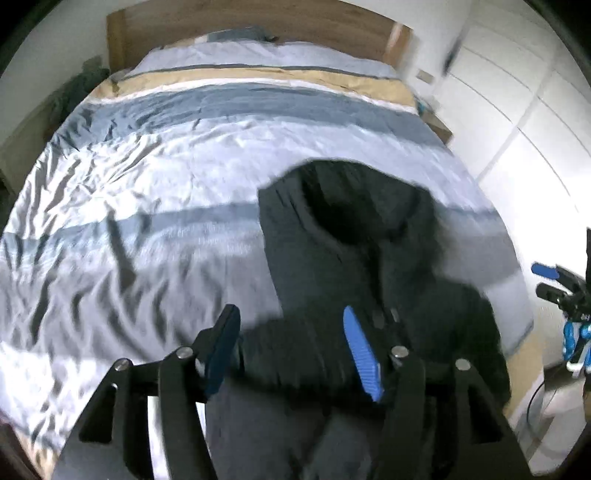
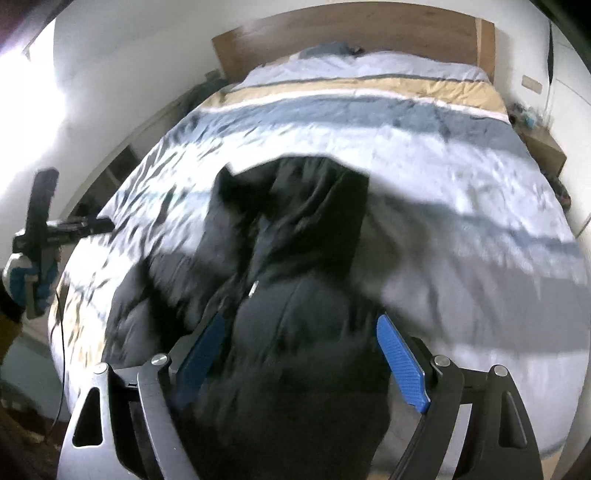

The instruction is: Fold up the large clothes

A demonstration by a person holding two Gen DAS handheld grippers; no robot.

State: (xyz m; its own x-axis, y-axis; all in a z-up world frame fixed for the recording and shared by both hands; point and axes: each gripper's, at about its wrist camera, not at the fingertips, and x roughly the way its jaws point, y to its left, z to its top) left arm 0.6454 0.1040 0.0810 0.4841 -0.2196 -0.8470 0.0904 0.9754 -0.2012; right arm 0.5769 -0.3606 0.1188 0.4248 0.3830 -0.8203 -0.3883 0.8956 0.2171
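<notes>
Both my grippers tilt steeply down over the near edge of the bed. My left gripper stands open, the black hooded jacket lying just beyond its fingers, nothing pinched. My right gripper gapes wide with the jacket's dark bulk between its pads; whether they press it I cannot tell. Beyond the jacket, the striped duvet stretches open to the wooden headboard.

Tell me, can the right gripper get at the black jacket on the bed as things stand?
Probably yes. The right gripper stands open over the black jacket, which lies uncovered on the striped duvet; nothing sits between them.
</notes>
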